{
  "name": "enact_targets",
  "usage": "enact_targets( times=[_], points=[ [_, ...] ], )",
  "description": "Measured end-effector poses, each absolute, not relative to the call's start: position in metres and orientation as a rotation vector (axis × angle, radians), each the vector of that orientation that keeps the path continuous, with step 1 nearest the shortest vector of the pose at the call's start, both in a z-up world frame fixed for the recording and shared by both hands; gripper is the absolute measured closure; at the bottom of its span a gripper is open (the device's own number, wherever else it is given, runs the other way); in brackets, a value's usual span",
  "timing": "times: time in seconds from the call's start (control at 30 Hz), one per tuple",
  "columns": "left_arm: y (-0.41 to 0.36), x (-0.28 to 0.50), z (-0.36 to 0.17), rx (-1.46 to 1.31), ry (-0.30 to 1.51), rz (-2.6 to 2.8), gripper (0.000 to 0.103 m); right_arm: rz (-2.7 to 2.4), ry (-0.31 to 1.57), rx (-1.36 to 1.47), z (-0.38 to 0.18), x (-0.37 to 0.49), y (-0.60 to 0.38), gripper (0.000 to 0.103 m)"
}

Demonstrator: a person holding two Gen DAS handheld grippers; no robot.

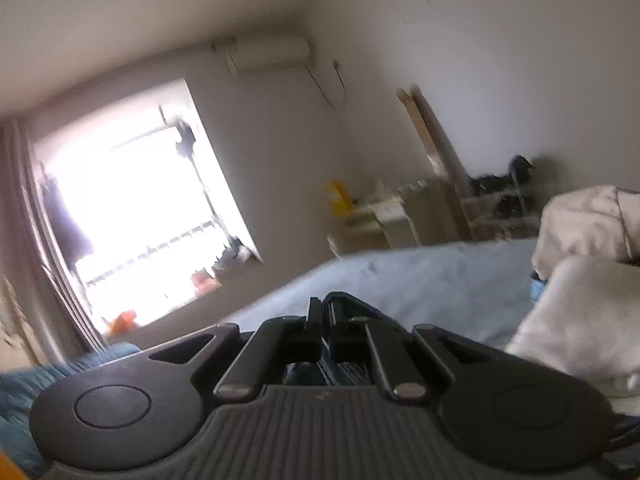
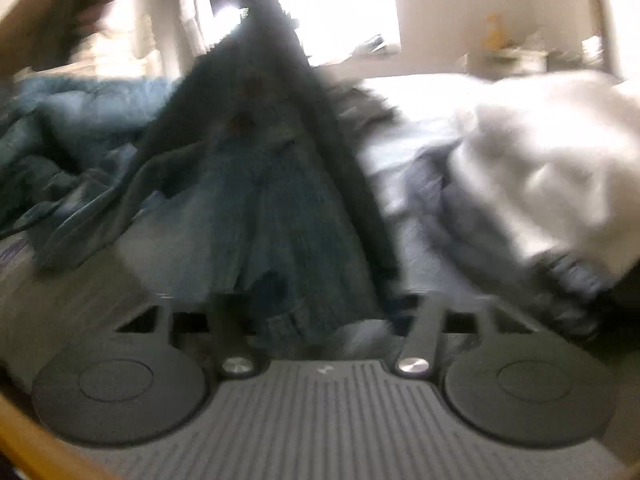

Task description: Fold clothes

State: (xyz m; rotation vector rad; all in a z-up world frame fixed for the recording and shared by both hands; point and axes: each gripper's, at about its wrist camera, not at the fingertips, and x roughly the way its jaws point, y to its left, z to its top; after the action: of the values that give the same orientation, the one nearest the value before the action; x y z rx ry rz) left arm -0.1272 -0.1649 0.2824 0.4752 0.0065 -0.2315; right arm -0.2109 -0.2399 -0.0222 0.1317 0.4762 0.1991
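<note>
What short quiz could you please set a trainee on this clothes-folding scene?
1. True or false: the jaws of the left gripper are closed.
2. What drapes over the fingers of the right gripper? A) a yellow towel B) the denim garment C) nothing
3. Fill in: in the right wrist view, the heap of cloth to the right of the denim garment is ___ in colour.

Key: 1 true; 2 B; 3 white.
</note>
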Motion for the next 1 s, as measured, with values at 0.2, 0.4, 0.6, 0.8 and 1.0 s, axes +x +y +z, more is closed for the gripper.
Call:
enact_targets(
  times=[0.2, 0.4, 0.6, 0.8, 1.0],
  points=[
    [-0.128, -0.176, 0.340, 0.461, -0.148, -0.102, 0.099, 0.156, 0.322, 0.082, 0.026, -0.193, -0.229, 0.097],
    [-0.085, -0.234, 0.433, 0.435, -0.280, 0.059, 0.099, 0.135, 0.063, 0.030, 0.131, -0.176, -0.222, 0.097],
    [-0.045, -0.325, 0.585, 0.328, -0.369, 0.214, 0.103, 0.090, -0.221, 0.001, 0.282, -0.184, -0.216, 0.097],
    [-0.014, -0.332, 0.549, 0.293, -0.131, 0.160, 0.092, 0.011, -0.393, -0.124, 0.357, -0.218, -0.200, 0.099],
    [-0.020, -0.299, 0.338, 0.314, 0.203, -0.087, 0.070, 0.051, -0.209, -0.293, 0.287, -0.213, -0.207, 0.097]
  ],
)
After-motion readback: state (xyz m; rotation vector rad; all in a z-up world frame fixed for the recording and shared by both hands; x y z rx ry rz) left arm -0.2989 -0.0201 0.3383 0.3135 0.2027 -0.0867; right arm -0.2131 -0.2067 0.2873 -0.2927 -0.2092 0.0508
